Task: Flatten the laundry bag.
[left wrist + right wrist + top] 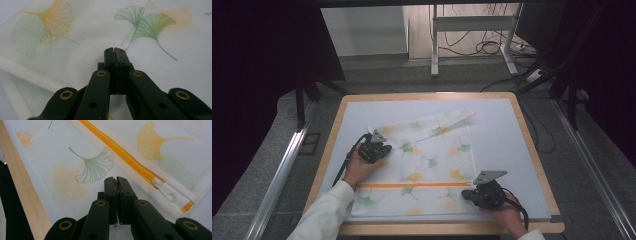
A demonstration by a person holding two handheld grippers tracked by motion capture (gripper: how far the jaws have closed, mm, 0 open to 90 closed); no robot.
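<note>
Left claw pressed together over mesh bag left edge. Right claw pressed together near zipper pull, right edge. Bare worktop beyond.

Overhead forward-down; two close views (shared mesh bag)

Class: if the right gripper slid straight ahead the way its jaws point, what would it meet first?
Probably the mesh bag's fabric, around the green leaf print; the right gripper already seems low over it. The orange zipper lies off to the side.

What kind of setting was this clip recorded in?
Probably a lab or recording workspace, not a home: a wood-edged table with a white mat, dark curtains on both sides, and loose cables on the floor behind.
</note>
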